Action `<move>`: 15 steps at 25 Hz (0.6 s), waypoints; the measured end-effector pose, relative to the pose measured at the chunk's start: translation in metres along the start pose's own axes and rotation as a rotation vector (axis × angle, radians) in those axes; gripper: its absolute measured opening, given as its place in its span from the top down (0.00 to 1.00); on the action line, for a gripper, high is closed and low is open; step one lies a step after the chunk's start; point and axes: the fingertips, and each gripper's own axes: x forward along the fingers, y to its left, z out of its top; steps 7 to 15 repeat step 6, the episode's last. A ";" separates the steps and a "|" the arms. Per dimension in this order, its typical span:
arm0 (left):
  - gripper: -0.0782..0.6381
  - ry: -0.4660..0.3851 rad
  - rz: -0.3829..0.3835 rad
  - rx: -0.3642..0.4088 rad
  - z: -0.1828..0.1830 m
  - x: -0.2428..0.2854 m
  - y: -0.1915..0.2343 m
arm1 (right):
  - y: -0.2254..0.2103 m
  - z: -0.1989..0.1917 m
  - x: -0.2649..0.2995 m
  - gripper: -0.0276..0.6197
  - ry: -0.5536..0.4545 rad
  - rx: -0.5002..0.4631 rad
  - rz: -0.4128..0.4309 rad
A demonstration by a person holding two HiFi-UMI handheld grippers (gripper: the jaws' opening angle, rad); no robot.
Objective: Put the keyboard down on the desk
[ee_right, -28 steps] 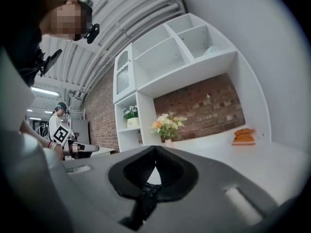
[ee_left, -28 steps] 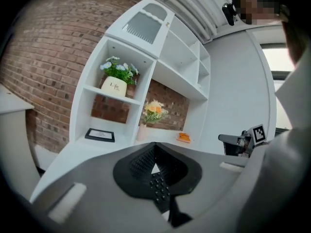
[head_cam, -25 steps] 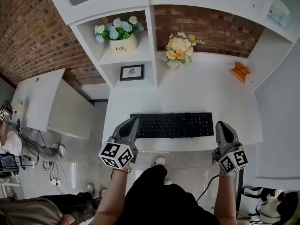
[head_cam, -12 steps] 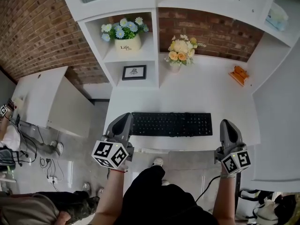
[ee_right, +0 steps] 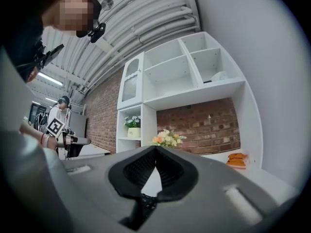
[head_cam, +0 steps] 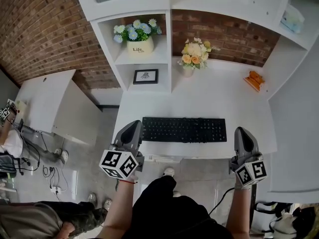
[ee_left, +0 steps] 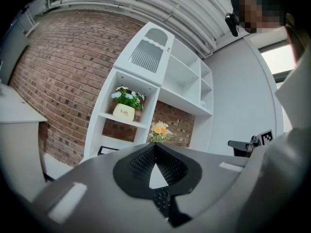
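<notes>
Backed off the keyboard (head_cam: 184,129) ends: my left gripper (head_cam: 135,126) and right gripper (head_cam: 242,131), jaws pressed together, empty; I withdraw level, clear of the desk (head_cam: 219,93).

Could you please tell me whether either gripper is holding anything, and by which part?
Nothing is held: the left gripper and right gripper both have their jaws shut and empty, and the keyboard lies on the desk.

Keyboard (ee_right: 148,201) mostly behind fingers (ee_right: 175,174)

Office nook: white desk (head_cam: 219,98), keyboard (head_cam: 183,130), flower-decked shelving (head_cam: 167,49), brick wall (head_cam: 45,34).
</notes>
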 end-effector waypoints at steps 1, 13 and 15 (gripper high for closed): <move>0.89 -0.003 0.002 -0.002 0.001 -0.001 0.000 | 0.001 0.001 -0.001 0.96 0.001 -0.004 -0.001; 0.89 -0.013 0.008 -0.017 0.005 -0.004 0.000 | 0.004 0.005 -0.004 0.96 -0.002 -0.031 -0.010; 0.89 -0.013 0.008 -0.017 0.005 -0.004 0.000 | 0.004 0.005 -0.004 0.96 -0.002 -0.031 -0.010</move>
